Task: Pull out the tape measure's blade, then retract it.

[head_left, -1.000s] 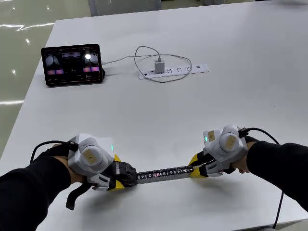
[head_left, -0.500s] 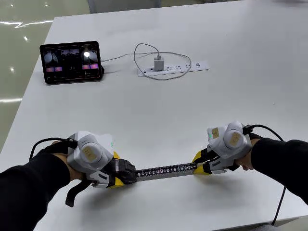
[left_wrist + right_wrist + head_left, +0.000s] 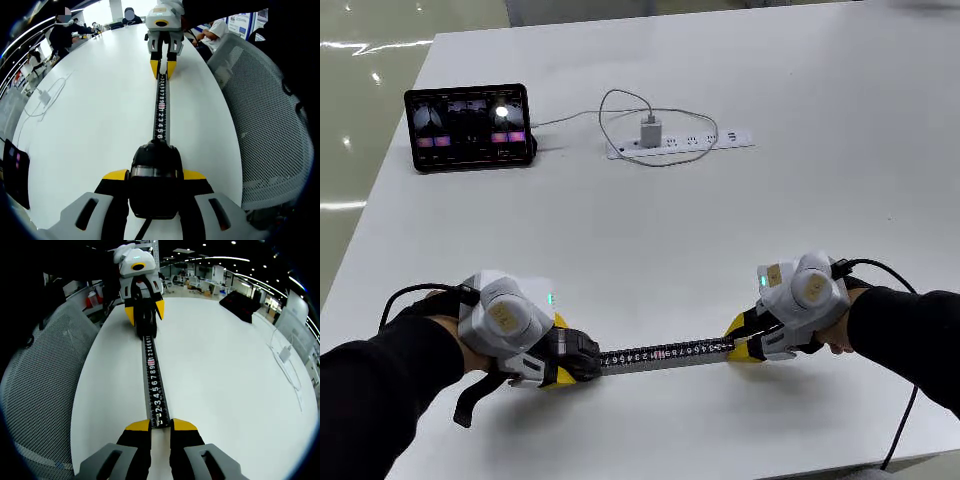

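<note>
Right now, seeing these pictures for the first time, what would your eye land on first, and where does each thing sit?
A numbered blade stretches along the near edge of the white table. The left hand-held gripper is shut on its black case, and the right hand-held gripper pinches its free end. Farther back, a lit tablet sits at the left, with a power strip to its right.

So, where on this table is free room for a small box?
Free: the wide middle of the table, between the tablet, cable and power strip at the far side and the blade near you; also the far right, past the power strip. Crowded: the near edge, where the left gripper clamps the tape measure and the right gripper pinches the blade.
</note>
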The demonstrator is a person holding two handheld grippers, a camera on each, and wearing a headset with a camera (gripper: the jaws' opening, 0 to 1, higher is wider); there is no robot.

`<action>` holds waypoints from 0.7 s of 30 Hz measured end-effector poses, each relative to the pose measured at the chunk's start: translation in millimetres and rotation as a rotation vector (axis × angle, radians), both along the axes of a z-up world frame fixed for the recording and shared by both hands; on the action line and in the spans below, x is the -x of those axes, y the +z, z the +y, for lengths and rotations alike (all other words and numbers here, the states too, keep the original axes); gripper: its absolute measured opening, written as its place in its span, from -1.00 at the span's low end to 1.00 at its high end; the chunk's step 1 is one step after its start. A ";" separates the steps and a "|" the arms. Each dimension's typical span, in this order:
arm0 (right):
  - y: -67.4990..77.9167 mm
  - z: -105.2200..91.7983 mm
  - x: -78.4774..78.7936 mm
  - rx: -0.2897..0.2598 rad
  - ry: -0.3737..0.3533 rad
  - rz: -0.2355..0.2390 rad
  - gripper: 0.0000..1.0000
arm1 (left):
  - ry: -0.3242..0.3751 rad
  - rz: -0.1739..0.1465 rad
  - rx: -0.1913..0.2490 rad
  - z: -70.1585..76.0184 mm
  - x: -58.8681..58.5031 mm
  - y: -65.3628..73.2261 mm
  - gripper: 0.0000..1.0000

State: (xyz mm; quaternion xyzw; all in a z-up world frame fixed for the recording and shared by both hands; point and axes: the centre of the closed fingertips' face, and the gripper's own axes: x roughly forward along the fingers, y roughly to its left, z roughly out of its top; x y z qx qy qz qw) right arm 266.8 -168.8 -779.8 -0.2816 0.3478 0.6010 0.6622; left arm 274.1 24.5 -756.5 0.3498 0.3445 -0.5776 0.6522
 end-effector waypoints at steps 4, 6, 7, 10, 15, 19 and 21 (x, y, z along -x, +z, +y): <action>-0.5 -2.9 0.1 -0.001 -0.005 0.002 -0.81 | 0.001 -0.001 -0.001 0.3 -0.2 -0.1 -0.35; -0.3 -4.6 -0.2 -0.001 -0.008 0.002 -0.81 | 0.001 -0.001 -0.001 0.5 -0.4 -0.4 -0.35; -0.6 -5.2 -0.3 0.000 -0.008 0.002 -0.81 | 0.001 0.000 -0.001 0.5 -0.5 -0.4 -0.35; -0.7 -7.8 -0.4 0.000 -0.012 0.002 -0.81 | 0.001 0.000 -0.002 0.5 -0.5 -0.6 -0.35; -0.2 -11.5 -0.5 0.000 -0.019 0.002 -0.81 | -0.002 0.001 -0.001 0.2 -0.2 -0.4 -0.35; 0.2 -13.3 -0.4 -0.001 -0.022 0.003 -0.81 | -0.003 0.003 0.000 0.2 -0.3 -0.6 -0.35; 0.2 -14.2 -0.5 0.000 -0.022 0.004 -0.81 | -0.003 0.004 0.001 0.1 -0.3 -0.6 -0.35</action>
